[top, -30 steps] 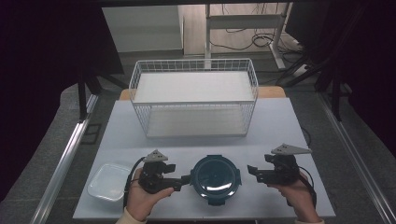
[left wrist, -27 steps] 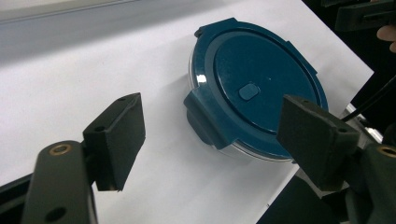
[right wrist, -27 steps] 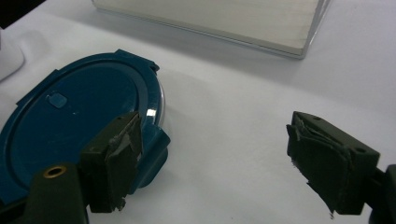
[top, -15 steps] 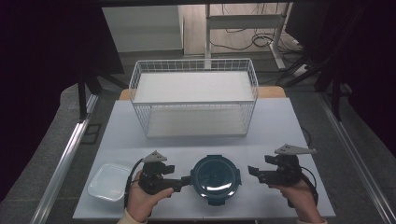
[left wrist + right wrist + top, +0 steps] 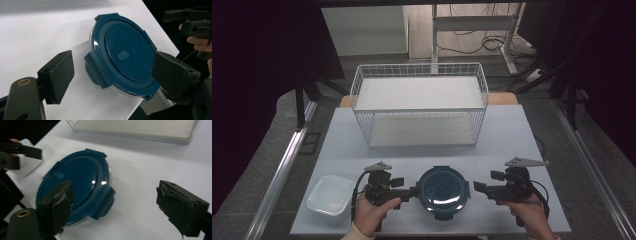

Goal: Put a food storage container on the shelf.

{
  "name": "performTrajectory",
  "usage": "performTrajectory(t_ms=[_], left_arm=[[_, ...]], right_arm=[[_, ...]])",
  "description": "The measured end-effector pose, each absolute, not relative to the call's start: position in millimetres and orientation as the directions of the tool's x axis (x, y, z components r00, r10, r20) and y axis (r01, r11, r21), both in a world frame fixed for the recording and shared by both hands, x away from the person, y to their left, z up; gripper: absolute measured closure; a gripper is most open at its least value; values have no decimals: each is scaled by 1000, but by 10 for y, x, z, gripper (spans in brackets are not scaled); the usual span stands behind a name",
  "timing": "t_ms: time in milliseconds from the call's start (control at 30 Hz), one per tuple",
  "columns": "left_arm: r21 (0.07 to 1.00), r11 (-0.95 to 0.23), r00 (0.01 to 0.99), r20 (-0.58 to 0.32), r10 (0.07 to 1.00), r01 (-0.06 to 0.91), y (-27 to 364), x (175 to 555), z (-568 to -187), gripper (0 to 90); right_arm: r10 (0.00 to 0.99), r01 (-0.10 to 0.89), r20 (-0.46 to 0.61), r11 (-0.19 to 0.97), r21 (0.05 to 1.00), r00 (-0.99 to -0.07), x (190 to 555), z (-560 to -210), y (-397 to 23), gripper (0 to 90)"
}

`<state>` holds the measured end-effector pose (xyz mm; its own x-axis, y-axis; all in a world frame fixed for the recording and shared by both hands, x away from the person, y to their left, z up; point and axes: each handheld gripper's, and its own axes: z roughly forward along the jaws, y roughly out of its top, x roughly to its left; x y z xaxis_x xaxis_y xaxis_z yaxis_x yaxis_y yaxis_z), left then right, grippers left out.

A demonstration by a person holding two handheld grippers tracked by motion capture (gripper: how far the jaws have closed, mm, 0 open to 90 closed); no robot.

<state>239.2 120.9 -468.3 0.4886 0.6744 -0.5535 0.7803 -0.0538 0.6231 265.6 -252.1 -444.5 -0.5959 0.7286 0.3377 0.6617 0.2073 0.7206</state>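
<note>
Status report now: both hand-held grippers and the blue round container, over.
Left hand-held gripper open at the blue container, jaws just opening. Right hand-held gripper open, just off its right side. Lid on. Nothing in the way.

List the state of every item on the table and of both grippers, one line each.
round container: blue lid on, side latch down, upright on the table.
square container: clear, lidless, nothing inside.
wire basket: upright, nothing inside.
left gripper: open, jaws just widened, straddling a latch.
right gripper: open, just widened, holding nothing.

A lab-like test room: white table (image 5: 512, 130), dark curtains (image 5: 257, 75), floor cables (image 5: 492, 42) (desk frame (image 5: 472, 20) behind)
</note>
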Motion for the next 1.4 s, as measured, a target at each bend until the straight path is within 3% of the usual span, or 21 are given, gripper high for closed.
performTrajectory(t_ms=[633, 1200, 1400], left_arm=[[508, -11, 414, -689, 596, 861, 1129, 2586, -5032, 149], [411, -2, 350, -774, 528, 912, 1076, 2669, -5241, 193], [374, 6, 324, -812, 486, 928, 1069, 2664, -5275, 268]], right_arm=[[675, 794, 508, 196, 576, -535, 2788, -4836, -2219, 107], [644, 857, 615, 127, 499, -454, 2813, -4994, -2145, 133], [640, 879, 645, 105, 465, -418, 2814, -5037, -2128, 167]])
